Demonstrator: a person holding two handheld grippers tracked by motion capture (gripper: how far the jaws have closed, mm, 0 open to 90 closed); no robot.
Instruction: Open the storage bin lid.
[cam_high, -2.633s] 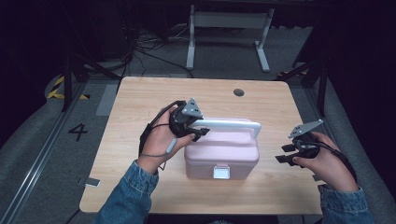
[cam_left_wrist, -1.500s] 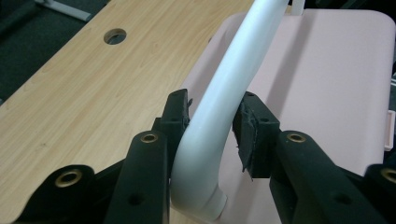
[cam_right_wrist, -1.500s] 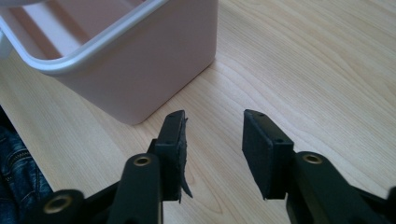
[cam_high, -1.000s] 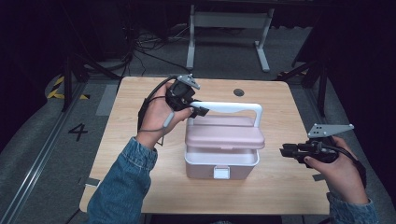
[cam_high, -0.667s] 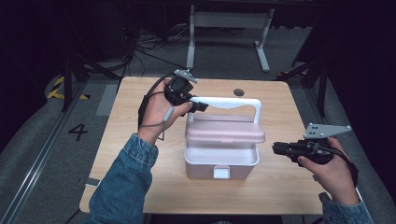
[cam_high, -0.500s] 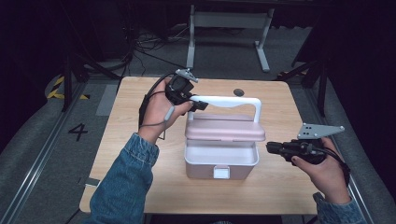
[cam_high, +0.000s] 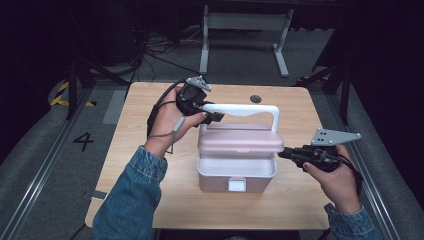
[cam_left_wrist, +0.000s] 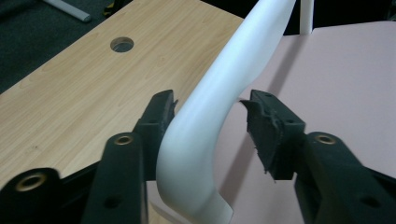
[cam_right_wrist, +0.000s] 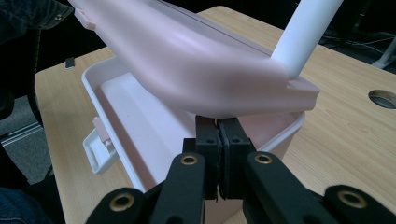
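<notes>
A pink box (cam_high: 235, 172) stands mid-table with its lid (cam_high: 240, 142) raised a little above the rim. My left gripper (cam_high: 217, 117) sits at the left corner of the white handle (cam_high: 250, 107). In the left gripper view the handle (cam_left_wrist: 210, 116) runs between the jaws of the left gripper (cam_left_wrist: 208, 105), which have just been opening; one pad still touches it and the other stands apart. My right gripper (cam_high: 282, 153) is at the box's right side. In the right gripper view its jaws (cam_right_wrist: 217, 123) are shut, with their tips under the lid's edge (cam_right_wrist: 187, 60) above the box wall (cam_right_wrist: 130, 121).
The box's white latch (cam_high: 236, 185) hangs at its front. A cable hole (cam_high: 255, 99) lies in the wooden table (cam_high: 150, 210) behind the box. A metal stand (cam_high: 245, 20) is on the floor beyond the table.
My right gripper has moved left to the box's right side and its jaws have closed. The left gripper's jaws have opened around the handle. The left hand has stayed put.
</notes>
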